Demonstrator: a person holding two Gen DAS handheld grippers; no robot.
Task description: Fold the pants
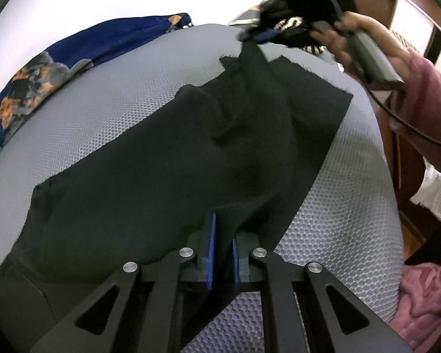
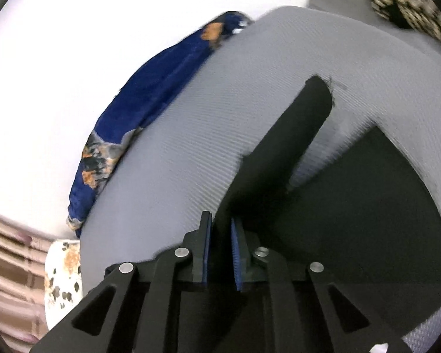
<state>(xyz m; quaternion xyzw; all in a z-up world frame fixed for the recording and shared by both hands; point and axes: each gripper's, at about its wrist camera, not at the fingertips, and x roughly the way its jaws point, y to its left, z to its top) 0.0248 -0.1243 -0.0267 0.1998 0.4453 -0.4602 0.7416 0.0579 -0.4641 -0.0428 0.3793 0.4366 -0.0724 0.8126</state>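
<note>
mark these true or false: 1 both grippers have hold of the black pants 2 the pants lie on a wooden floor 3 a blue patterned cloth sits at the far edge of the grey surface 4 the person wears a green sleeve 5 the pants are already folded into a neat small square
1. True: the left gripper and right gripper are each shut on the pants.
2. False: they lie on a grey mesh surface.
3. True: the blue cloth lies along its far edge.
4. False: the sleeve is pink.
5. False: they are spread out, with one end lifted by the right gripper.
</note>
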